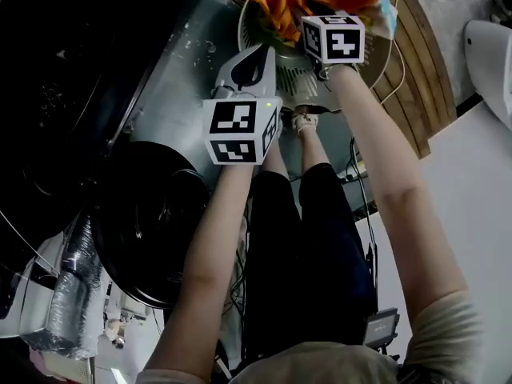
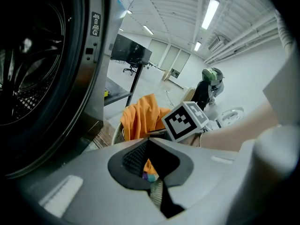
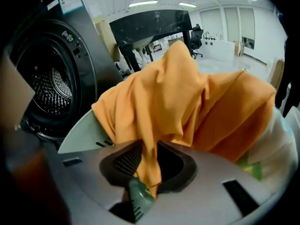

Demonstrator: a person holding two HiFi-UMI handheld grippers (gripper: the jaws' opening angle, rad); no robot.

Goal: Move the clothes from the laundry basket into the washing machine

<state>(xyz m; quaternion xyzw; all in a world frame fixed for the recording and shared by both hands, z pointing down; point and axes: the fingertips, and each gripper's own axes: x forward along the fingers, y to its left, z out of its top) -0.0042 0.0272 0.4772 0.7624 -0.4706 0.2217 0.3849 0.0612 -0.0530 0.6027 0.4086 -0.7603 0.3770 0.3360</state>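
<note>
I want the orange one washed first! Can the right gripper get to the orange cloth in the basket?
Most likely yes. The right gripper is at the laundry basket with its jaws apart, and a fold of the orange cloth sits between them. Nothing seems to block it.

Both bare forearms, left arm [image 1: 214, 246] and right arm [image 1: 392, 190], were stretched forward and down, side by side. Left hand-held gripper [image 2: 150, 142]: jaws fully together, empty, just short of the orange cloth [image 3: 187, 97]. Right hand-held gripper [image 3: 150, 150]: tipped down into that cloth, jaws apart, a fold hanging between them unclamped.
</note>
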